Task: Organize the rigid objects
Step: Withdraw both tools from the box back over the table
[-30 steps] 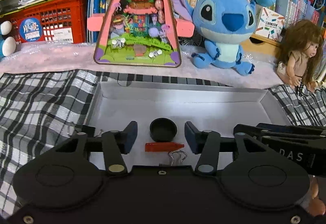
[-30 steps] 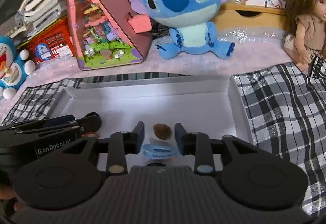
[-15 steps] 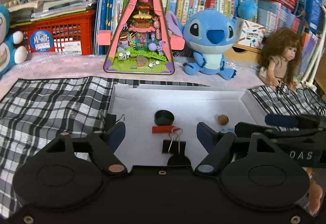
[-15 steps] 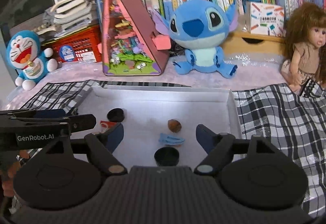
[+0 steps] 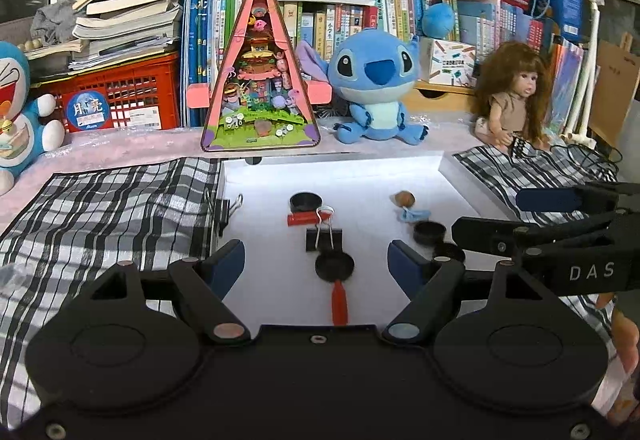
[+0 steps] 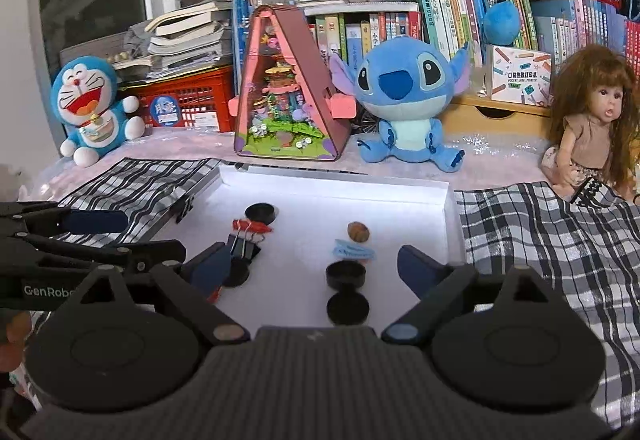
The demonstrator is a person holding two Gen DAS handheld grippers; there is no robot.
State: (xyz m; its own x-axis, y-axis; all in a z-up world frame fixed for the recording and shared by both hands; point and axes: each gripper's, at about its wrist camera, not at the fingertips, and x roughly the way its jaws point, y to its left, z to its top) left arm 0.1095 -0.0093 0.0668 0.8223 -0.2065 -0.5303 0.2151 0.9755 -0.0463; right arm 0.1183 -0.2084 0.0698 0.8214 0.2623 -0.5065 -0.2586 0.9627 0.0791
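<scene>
A shallow white tray (image 5: 452, 176) lies on a black-and-white checked cloth (image 5: 108, 208), straight ahead of both tongs, and it holds all the small things.

Ahead of the left gripper (image 5: 318, 262), between its fingers, lie a black disc (image 5: 334, 267) with a red marker (image 5: 339, 302) running back from it toward the gripper body. Just beyond sit a black binder clip (image 5: 324, 238), a second, shorter red marker (image 5: 306, 218) lying crosswise, and a black cap (image 5: 305, 201) farthest out. That makes two red pieces here. A second binder clip (image 5: 224, 209) grips the tray's wall, off to the left of the left finger.

Ahead of the right gripper (image 6: 316, 268) two black caps (image 6: 346, 276) lie one behind the other in line with the gap — the nearer one (image 6: 347, 307) just in front of the gripper body. Beyond them lie a light-blue clip (image 6: 354, 251) and then a brown nut-like ball (image 6: 358, 231), one of each. In all I count five round black pieces in the tray.

Both tongs have just been spreading their jaws and now stand wide apart; neither has hold of anything — the things lie on the tray floor clear of the blue pads (image 6: 416, 268).

Behind the tray stand a blue plush (image 6: 408, 108) and a pink triangular playhouse (image 6: 286, 96).
</scene>
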